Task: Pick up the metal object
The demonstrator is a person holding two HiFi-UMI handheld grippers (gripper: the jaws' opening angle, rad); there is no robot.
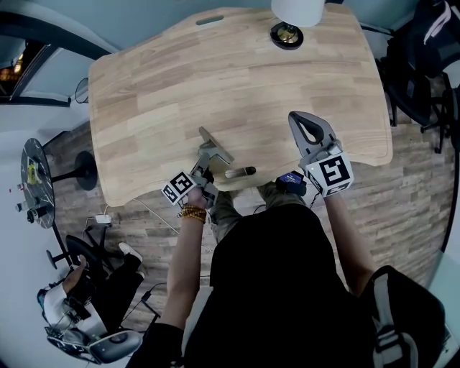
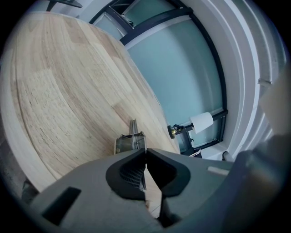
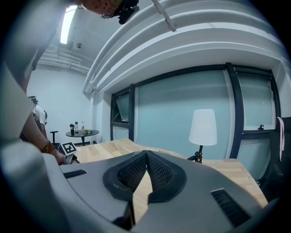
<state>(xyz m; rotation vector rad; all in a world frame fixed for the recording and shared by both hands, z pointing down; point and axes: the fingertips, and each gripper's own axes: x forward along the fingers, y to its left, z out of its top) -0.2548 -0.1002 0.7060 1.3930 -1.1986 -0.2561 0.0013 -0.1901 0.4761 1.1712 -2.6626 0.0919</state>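
The metal object (image 1: pixel 219 147), a flat silver plate with a lever handle (image 1: pixel 241 172), is near the front edge of the wooden table (image 1: pixel 180 72). My left gripper (image 1: pixel 206 159) is shut on it. In the left gripper view the jaws (image 2: pixel 145 150) pinch a thin metal edge, and the plate (image 2: pixel 132 140) sticks out past the tips over the table top. My right gripper (image 1: pixel 300 118) hovers over the table's front right part, shut with nothing between its pads (image 3: pixel 146 152).
A white lamp (image 1: pixel 291 21) stands at the table's far edge, and it also shows in the right gripper view as the lamp (image 3: pixel 203 127). Black chairs (image 1: pixel 424 65) stand to the right. A round side table (image 1: pixel 36 180) and a seated person (image 1: pixel 79 287) are at the left.
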